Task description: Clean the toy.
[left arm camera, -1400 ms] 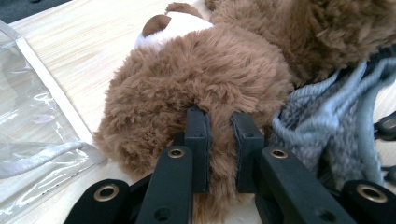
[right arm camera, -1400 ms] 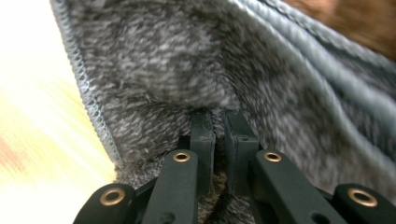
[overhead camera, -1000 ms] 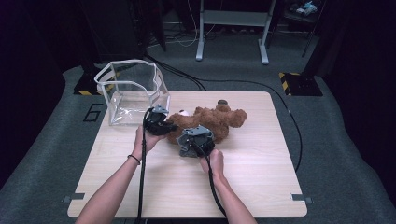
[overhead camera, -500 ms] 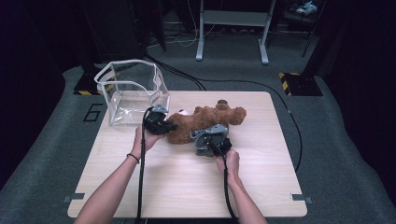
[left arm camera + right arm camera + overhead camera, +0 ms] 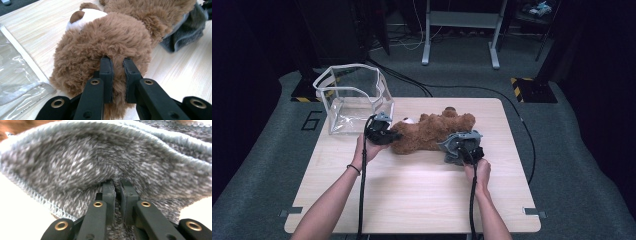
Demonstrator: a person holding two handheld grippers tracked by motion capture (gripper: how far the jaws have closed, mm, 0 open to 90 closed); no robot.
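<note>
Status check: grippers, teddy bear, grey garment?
Left gripper shut on teddy bear. Right gripper shut on grey knit garment, at the bear's lower end. Clear bag stands apart; nothing in the way.

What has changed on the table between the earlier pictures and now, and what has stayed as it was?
The right gripper, shut on the grey cloth, has moved rightward along the bear, pulling the cloth from its middle toward its feet end. Nothing was let go. The left gripper stays clamped on the bear's head end, and the bear and the clear box lie where they were.
</note>
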